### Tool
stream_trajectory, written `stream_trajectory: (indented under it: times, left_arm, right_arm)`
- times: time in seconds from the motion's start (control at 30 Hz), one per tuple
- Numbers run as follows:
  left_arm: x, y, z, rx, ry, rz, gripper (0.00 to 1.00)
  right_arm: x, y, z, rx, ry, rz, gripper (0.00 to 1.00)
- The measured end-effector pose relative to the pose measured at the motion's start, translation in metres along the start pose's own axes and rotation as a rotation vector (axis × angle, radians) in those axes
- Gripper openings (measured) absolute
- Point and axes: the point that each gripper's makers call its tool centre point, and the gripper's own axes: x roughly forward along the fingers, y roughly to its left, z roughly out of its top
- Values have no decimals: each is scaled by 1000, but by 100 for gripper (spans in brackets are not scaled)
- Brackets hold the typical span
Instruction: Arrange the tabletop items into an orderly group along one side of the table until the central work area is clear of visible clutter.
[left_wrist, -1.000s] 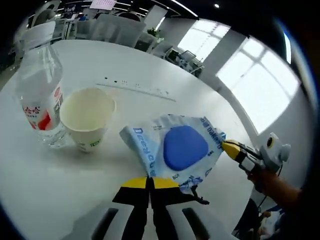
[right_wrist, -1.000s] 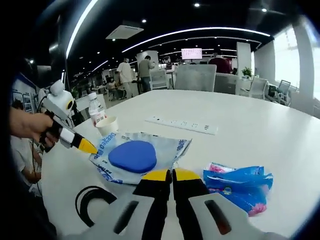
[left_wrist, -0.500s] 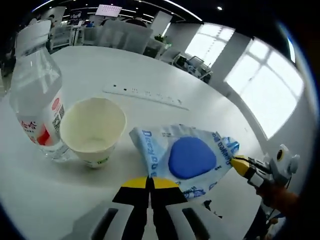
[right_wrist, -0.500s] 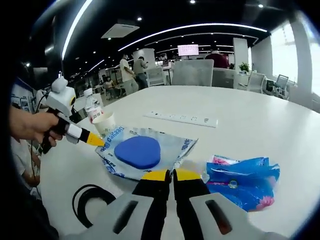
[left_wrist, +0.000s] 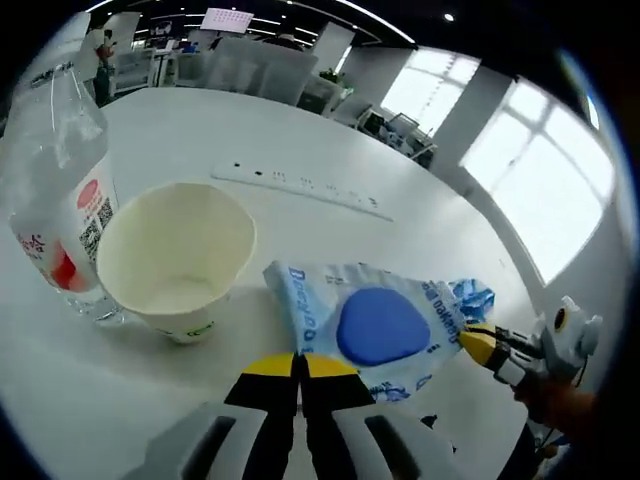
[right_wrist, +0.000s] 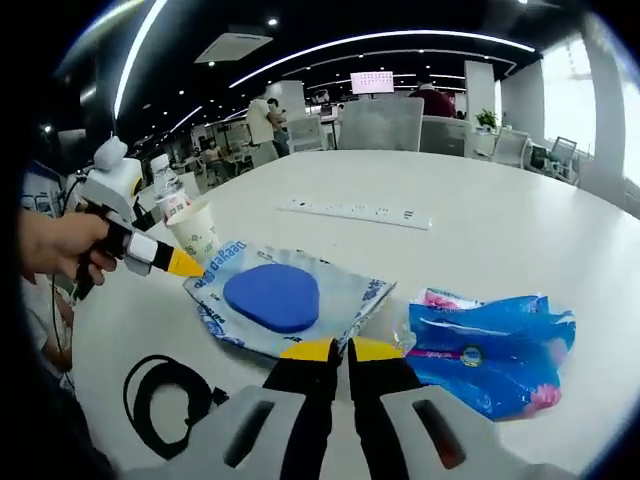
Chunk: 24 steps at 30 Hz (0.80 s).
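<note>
Wipes pack (left_wrist: 375, 325): flat on the tabletop (left_wrist: 180, 120), at 12 o'clock just ahead of both grippers, long axis running between them.
Left gripper (left_wrist: 298, 366): clenched on the pack's near edge.
Right gripper (right_wrist: 338, 350): clenched on the opposite edge.
Cup (left_wrist: 175, 255): at 10 o'clock, just beside the pack; bottle (left_wrist: 55, 190) behind it.
Blue bag (right_wrist: 490, 345): at 2 o'clock of the right gripper.
Cable (right_wrist: 165, 390): at 9 o'clock.
</note>
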Motion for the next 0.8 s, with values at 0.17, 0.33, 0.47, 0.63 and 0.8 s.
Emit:
stream_trajectory:
  times: [0.17, 0.33, 0.47, 0.63, 0.8]
  left_arm:
    - [2, 1, 1, -9, -11, 11, 0]
    - [3, 3, 2, -1, -22, 17, 1]
    - [2, 4, 2, 11, -25, 20, 3]
    - [-1, 8, 1, 29, -28, 33, 10]
    - [-11, 6, -2, 39, -35, 35, 14]
  right_arm:
    - [3, 2, -4, 5, 20, 6, 1]
    - [1, 3, -5, 10, 26, 9, 2]
    - [-2, 3, -4, -15, 29, -1, 4]
    - [-6, 3, -2, -12, 20, -10, 6]
    - [-12, -1, 2, -13, 4, -20, 11]
